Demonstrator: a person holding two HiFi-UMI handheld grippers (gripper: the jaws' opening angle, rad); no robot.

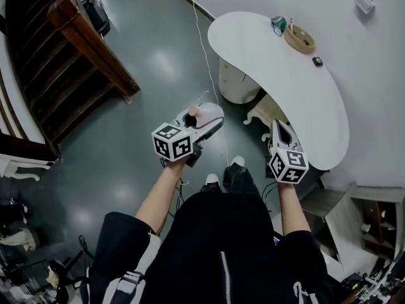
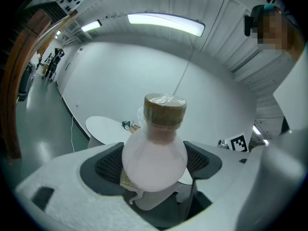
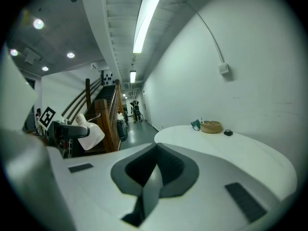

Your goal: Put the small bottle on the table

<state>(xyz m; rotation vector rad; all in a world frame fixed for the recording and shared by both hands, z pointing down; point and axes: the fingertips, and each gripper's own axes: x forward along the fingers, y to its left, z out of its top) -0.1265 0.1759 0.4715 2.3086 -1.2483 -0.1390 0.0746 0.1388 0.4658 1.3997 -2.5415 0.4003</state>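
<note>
Left hand-held gripper [image 1: 204,118] clamps a small pink corked bottle [image 2: 154,160], in the air beside the white bench [image 1: 285,75]. Right hand-held gripper [image 3: 155,174], jaws pressed together and empty, hovers over the bench's near edge.

Table top is mostly sitting wide open, with clutter only crowding the far end

The white table [image 1: 297,100] is showing a big bare stretch along its near and middle part, so there's loads of room for coming in from above or from the floor side. A woven bowl [image 1: 299,39], a teal thing [image 1: 278,24] just beside it and a small black object [image 1: 317,61] are bunching up at the far end near the wall. A thin cable [image 1: 204,49] is hanging beside the table's left edge. A white rounded cabinet [image 1: 235,81] is tucking in under that edge. The wooden staircase [image 1: 82,49] is standing well apart on the left, with open floor [image 1: 158,62] lying between.
</note>
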